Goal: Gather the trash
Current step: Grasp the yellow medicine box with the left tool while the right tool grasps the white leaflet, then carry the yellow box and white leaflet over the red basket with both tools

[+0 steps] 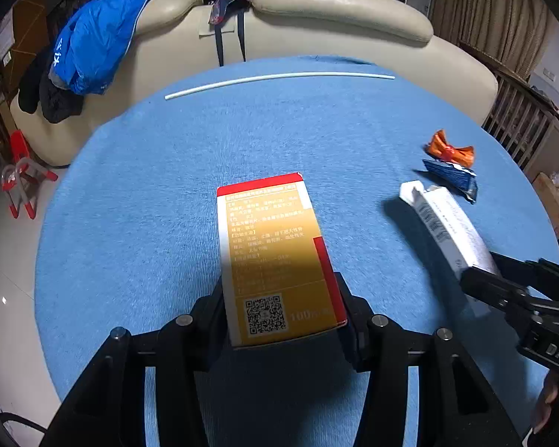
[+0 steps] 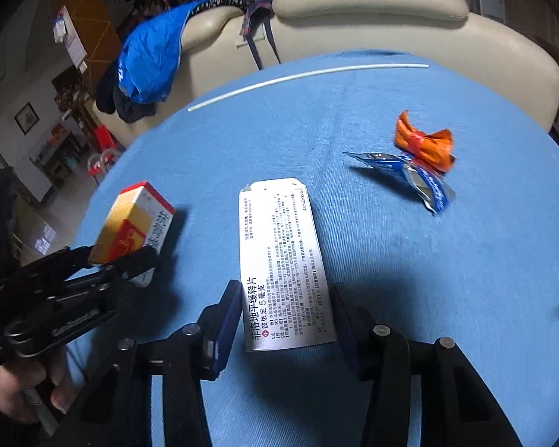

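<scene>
At the lower centre of the left wrist view, the left tool (image 1: 283, 309) pinches a red-and-yellow box (image 1: 275, 257) between its two black fingers, the printed face and QR code turned up toward the camera. The box shows again at the left of the right wrist view (image 2: 134, 223), lifted off the blue worktop (image 2: 410, 260) and casting a shadow on the cloth.

In the lower middle of the right wrist view, the right tool (image 2: 285, 316) holds a white box (image 2: 283, 264) with black print. Its right finger sits against the box edge; the left finger, with a blue pad, stands just beside the other edge — whether it touches cannot be told. From the left wrist view the same white box (image 1: 447, 227) sits at the right, gripped at its near end by the right tool (image 1: 480, 275).

In the upper right of both views lie an orange wrapper (image 2: 425, 141) and a blue wrapper (image 2: 417, 178), touching each other on the cloth. A thin white rod (image 1: 279, 78) lies across the far edge of the worktop, with a cream sofa (image 1: 335, 11) behind it — a blue jacket (image 1: 97, 41) draped over its left side.
</scene>
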A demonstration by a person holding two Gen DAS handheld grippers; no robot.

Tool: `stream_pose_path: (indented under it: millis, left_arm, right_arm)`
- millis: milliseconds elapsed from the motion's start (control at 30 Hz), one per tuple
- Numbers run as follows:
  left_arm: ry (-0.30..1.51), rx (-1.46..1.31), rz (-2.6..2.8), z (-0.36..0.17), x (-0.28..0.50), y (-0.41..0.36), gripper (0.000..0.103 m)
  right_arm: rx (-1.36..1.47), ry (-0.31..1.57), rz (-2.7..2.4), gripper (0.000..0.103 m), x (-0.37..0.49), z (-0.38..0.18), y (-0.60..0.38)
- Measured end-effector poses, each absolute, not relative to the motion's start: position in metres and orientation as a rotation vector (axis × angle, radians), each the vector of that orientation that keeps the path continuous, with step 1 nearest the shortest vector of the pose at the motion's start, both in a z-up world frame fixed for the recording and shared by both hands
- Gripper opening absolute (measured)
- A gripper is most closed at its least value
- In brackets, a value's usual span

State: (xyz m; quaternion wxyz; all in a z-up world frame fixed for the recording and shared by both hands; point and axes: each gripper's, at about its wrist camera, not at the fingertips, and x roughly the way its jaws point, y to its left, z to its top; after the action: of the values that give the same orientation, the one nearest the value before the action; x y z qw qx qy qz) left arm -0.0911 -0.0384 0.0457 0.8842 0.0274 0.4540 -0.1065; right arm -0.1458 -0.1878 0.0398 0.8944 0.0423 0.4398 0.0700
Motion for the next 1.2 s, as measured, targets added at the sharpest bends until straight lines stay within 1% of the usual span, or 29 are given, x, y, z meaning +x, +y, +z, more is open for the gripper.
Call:
stream_pose_path:
  millis: [200, 433, 833, 1200]
  left_arm:
    - [0.915, 0.069, -0.242, 0.060, -0.110, -0.047, 0.052]
    - [0.888, 0.101, -0.304, 0.073, -0.132, -0.078, 0.052]
    - [0.858, 0.147, -0.410, 0.091, -0.164, -0.128, 0.052]
    - [0.836, 0.190, -0.463, 0.103, -0.185, -0.159, 0.052]
  right_arm:
    - [0.136, 0.854, 0.116, 0.051, -0.181, 0.058, -0.198]
    - [0.206, 0.784, 0.060, 0.051, -0.228, 0.076, -0.224]
    - [0.310, 0.703, -0.056, 0.051, -0.294, 0.090, -0.272]
    - [0.382, 0.650, -0.116, 0.051, -0.328, 0.098, -0.301]
